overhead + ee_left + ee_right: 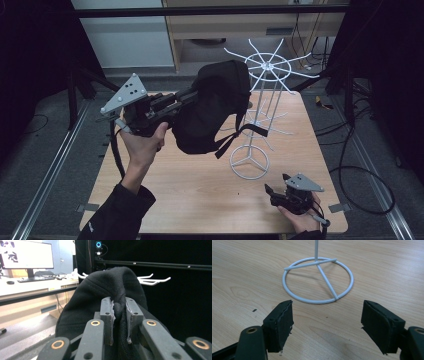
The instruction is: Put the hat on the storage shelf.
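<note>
Left gripper (119,322) clamps black backpack (212,107), no legible label; right gripper (328,326) wide, near rack (257,107).

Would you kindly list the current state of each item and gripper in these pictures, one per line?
Black bag: lifted off the table, a fold of its fabric pinched, hanging beside the rack's top hooks.
Left gripper: shut on the bag, raised.
Right gripper: open, holding nothing, low over the table facing the rack's ring base.
White wire rack: upright on the table, lower hooks bare.
Wooden table: carries the rack.
</note>
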Action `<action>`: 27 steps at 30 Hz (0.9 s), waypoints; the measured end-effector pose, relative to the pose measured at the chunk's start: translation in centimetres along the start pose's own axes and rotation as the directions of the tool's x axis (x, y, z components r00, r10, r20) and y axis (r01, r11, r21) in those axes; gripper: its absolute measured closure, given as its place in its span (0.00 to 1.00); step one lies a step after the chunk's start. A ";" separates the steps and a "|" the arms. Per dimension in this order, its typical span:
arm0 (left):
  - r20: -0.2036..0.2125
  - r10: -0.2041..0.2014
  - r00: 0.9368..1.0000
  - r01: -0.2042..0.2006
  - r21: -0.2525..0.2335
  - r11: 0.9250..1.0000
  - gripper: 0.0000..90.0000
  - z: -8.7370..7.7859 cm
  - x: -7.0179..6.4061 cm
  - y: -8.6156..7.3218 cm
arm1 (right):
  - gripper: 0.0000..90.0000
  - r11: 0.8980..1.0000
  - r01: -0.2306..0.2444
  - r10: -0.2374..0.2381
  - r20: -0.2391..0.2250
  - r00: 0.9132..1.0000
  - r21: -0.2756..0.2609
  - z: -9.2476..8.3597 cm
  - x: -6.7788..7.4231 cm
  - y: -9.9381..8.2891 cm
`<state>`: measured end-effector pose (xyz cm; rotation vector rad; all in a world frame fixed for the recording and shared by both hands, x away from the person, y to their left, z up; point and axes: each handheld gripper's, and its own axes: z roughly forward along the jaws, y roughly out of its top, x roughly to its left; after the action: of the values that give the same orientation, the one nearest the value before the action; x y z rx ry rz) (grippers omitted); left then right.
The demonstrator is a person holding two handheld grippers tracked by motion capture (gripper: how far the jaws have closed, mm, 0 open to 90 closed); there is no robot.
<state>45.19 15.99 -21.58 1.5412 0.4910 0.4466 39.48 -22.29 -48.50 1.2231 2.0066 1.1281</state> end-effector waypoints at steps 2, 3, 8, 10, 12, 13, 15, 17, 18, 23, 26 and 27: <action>-0.001 -0.006 1.000 0.006 0.009 1.000 0.87 0.0 0.2 -0.4 | 0.29 1.000 0.001 -0.001 0.000 1.000 0.001 0.0 0.0 0.0; -0.003 -0.008 1.000 0.008 0.015 1.000 0.87 0.1 0.2 -0.6 | 0.29 1.000 0.003 -0.003 0.002 1.000 0.003 0.0 0.0 0.0; -0.009 -0.012 1.000 0.013 0.053 0.999 0.87 0.5 0.5 -1.6 | 0.29 1.000 -0.005 0.005 -0.001 1.000 0.007 0.0 0.0 0.0; -0.009 -0.011 1.000 0.012 0.069 0.998 0.87 0.7 0.6 -2.0 | 0.29 1.000 -0.004 0.004 -0.001 1.000 0.007 0.0 0.0 0.0; -0.011 -0.013 1.000 0.014 0.082 0.997 0.87 0.9 0.6 -2.4 | 0.28 1.000 -0.003 0.003 -0.001 1.000 0.008 0.0 0.1 0.0; -0.011 -0.013 1.000 0.014 0.088 0.996 0.87 1.1 0.6 -2.5 | 0.28 1.000 -0.003 0.003 -0.001 1.000 0.008 0.0 0.1 0.0; -0.013 -0.013 1.000 0.014 0.094 0.995 0.87 1.2 0.6 -2.6 | 0.28 1.000 -0.003 0.003 -0.002 1.000 0.008 0.0 0.1 0.0; -0.015 -0.016 1.000 0.017 0.114 0.993 0.86 1.6 0.5 -2.9 | 0.28 1.000 0.000 0.000 0.000 1.000 0.006 0.0 0.0 0.0; -0.014 -0.016 1.000 0.017 0.120 0.993 0.86 1.8 0.5 -3.0 | 0.28 1.000 0.000 0.000 0.000 1.000 0.006 0.0 0.0 0.0; -0.016 -0.005 1.000 0.008 0.145 0.989 0.86 2.4 0.2 -3.6 | 0.28 1.000 -0.004 0.004 -0.003 1.000 0.008 0.0 0.1 0.0; -0.018 -0.007 1.000 0.010 0.151 0.989 0.86 2.6 0.2 -3.8 | 0.28 1.000 -0.004 0.004 -0.003 1.000 0.007 0.0 0.1 0.0; -0.019 -0.005 1.000 0.008 0.152 0.988 0.86 2.6 0.2 -3.9 | 0.28 1.000 -0.004 0.004 -0.003 1.000 0.007 0.0 0.1 0.0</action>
<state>46.67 13.96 -25.55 1.6831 0.5549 0.4263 39.46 -22.23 -48.51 1.2305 2.0133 1.1265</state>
